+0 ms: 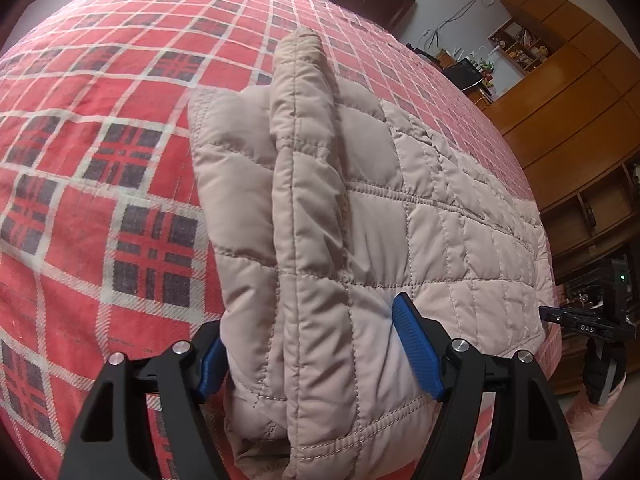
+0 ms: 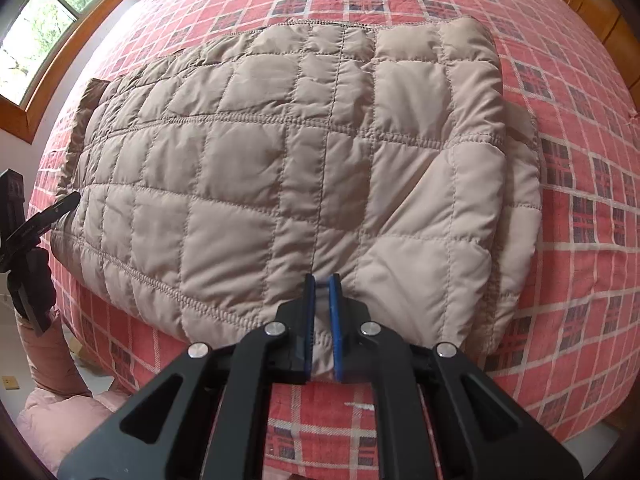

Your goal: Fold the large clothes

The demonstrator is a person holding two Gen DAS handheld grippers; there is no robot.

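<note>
A: Right wrist view: the right gripper [image 2: 322, 300] pinches the near hem of the quilted jacket [image 2: 280, 168] at six o'clock, on the plaid bed [image 2: 580, 240].

B: The left gripper [image 1: 316, 352] stands wide around its bulky folded end, not clamped.

A: Risk?

B: Slick padding could slip, undoing the fold. Count: one jacket, two grippers.

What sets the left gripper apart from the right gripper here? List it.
1. The left gripper stands wide open; the right gripper is nearly shut.
2. The left gripper straddles a thick folded bundle of the quilted beige jacket; the right gripper pinches only a thin bit of its near edge.

Both have blue pads on black fingers and meet the jacket at the near side of the red plaid bedspread.
</note>
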